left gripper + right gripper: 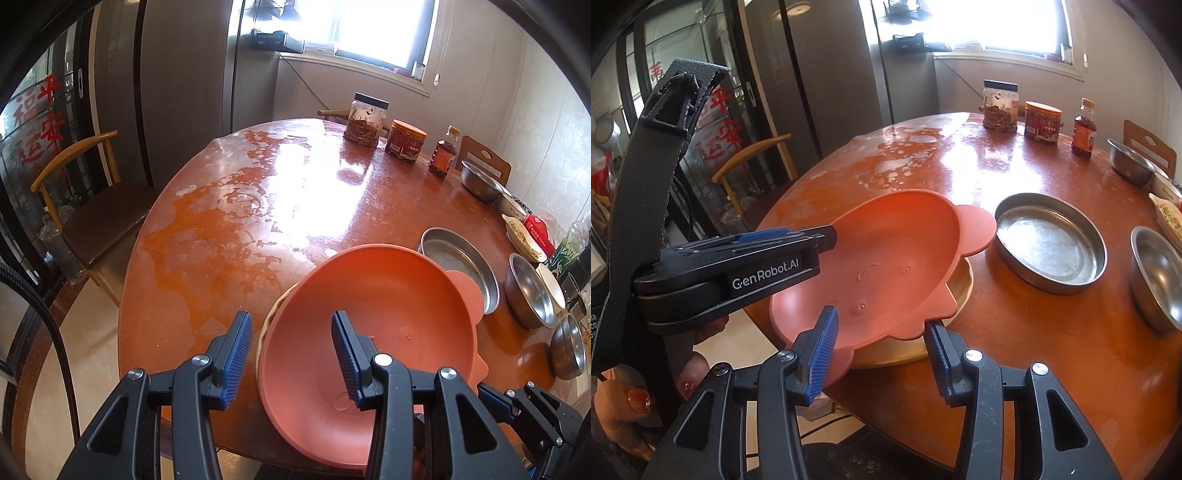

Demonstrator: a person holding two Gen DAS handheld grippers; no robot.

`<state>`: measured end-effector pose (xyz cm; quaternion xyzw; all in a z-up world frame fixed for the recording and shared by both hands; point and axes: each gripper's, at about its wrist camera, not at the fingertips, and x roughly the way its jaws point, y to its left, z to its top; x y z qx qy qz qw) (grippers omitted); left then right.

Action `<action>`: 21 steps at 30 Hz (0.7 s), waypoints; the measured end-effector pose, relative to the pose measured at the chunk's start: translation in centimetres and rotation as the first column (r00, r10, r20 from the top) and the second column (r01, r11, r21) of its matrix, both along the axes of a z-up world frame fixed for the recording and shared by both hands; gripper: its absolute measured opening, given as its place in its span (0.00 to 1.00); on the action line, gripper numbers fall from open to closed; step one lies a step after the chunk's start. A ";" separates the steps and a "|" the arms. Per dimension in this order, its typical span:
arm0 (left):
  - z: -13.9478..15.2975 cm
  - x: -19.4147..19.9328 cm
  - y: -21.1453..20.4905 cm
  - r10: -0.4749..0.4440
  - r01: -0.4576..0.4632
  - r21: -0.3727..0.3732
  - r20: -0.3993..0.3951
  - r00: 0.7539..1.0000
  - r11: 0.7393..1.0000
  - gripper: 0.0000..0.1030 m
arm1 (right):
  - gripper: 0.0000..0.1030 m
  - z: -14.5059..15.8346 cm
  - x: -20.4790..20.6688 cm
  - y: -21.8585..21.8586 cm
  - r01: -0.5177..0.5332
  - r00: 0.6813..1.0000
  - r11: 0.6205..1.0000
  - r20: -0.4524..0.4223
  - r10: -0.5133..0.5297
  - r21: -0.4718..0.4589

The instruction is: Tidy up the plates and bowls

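Pink plate (886, 258): it sits straight ahead of both your grippers. It is tilted, with its far side resting on the yellow plate (964, 284) and its near edge hanging out past the edge of the surface (1034, 350).
Plate shape: it is deep and has rounded ear tabs, one on the far side and one right at your right gripper's tips.
Left gripper (291, 354): the jaws are partly open and straddle the plate's near rim, with one finger inside the dish and the other outside it. You cannot tell from either view whether the pads actually press on the wall.
Right gripper (882, 354): the jaws are parted with the plate's near edge between them. The left pad overlaps the rim, the right pad stands just beside the ear tab, and nothing is clamped.
Yellow plate: it lies flat under the pink one, just beyond your right gripper's tips, and only its near and right edges show.
Steel pan (1049, 243): it is round and shallow, ahead and to the right of your right gripper, just beside the far ear tab.
Steel bowl (1156, 277): it is further right of the pan, at the edge of the right wrist view.
Far side of the surface: two jars (1000, 105) and a bottle (1084, 129) stand in a row well beyond both grippers.
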<state>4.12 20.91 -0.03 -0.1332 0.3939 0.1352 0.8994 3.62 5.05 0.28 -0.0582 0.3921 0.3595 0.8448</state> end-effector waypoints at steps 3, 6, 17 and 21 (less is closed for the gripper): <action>0.0 -0.1 -0.3 -0.009 0.009 0.001 -0.005 1.000 1.000 0.44 | 0.51 0.1 0.0 -0.3 0.008 1.000 1.000 -0.001 -0.008 -0.002; 0.0 -0.1 -0.6 -0.012 0.012 0.000 -0.006 1.000 1.000 0.44 | 0.54 0.1 0.0 -0.7 0.011 1.000 1.000 -0.005 -0.011 0.005; 0.6 -0.9 -0.8 -0.007 0.007 0.000 0.006 1.000 1.000 0.44 | 0.59 0.8 -1.1 -1.0 -0.032 0.999 0.999 0.012 0.032 0.014; 0.8 -1.1 -1.1 -0.010 0.009 0.007 0.009 1.000 1.000 0.44 | 0.59 0.8 -1.6 -1.1 -0.043 0.999 0.999 0.012 0.043 0.013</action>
